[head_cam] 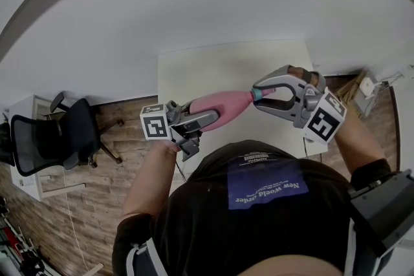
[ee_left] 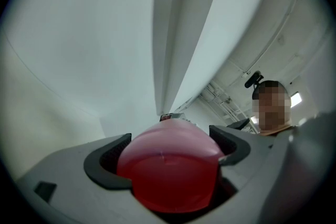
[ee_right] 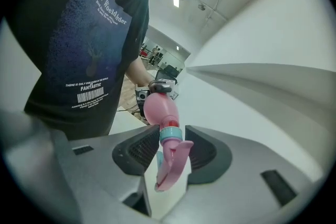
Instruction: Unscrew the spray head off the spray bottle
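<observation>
- Spray bottle (head_cam: 223, 106): held level in the air over the near edge of the table (head_cam: 194, 68), spanned between 2 grippers so that one end can turn against the other.
- Left gripper (ee_left: 170, 152): jaws clamped on the bottle's base, apparently as anchor; tilted slightly upward.
- Right gripper (ee_right: 172, 148): jaws closed on the teal collar (ee_right: 170, 135) of the spray head (ee_right: 169, 165); angled downward, placed to twist.

Black T-shirt (ee_right: 63, 34) printed "FANTASTIC" in small white capitals, larger slanted line beginning "New", rest unclear.
</observation>
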A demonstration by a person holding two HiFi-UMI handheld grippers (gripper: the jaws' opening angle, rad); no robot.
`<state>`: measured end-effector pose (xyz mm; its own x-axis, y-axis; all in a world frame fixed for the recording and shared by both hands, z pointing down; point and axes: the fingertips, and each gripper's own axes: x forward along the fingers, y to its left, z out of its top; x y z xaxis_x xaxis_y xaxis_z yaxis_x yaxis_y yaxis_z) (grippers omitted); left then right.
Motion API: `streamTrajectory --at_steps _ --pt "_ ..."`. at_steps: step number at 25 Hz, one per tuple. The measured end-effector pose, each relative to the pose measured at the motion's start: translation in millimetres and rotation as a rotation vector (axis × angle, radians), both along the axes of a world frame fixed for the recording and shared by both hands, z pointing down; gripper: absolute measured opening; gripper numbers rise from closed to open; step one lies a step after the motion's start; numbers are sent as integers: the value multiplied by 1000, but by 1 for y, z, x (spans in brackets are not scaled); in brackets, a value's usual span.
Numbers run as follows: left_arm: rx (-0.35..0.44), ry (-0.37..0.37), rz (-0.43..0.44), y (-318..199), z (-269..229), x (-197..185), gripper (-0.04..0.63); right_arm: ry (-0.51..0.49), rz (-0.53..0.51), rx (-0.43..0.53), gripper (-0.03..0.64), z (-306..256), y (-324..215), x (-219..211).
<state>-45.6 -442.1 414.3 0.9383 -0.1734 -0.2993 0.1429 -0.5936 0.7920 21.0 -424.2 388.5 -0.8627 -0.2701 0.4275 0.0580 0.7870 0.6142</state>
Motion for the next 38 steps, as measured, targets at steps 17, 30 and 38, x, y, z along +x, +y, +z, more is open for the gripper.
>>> streamTrajectory --at_steps 17,30,38 --pt "30 29 -12 -1 -4 -3 476 -6 89 -75 126 6 -12 10" --pt "38 49 -111 -7 -7 -34 476 -2 139 -82 125 7 -24 40" --pt "38 98 -285 -25 -6 -64 476 -247 287 -341 126 11 -40 77"
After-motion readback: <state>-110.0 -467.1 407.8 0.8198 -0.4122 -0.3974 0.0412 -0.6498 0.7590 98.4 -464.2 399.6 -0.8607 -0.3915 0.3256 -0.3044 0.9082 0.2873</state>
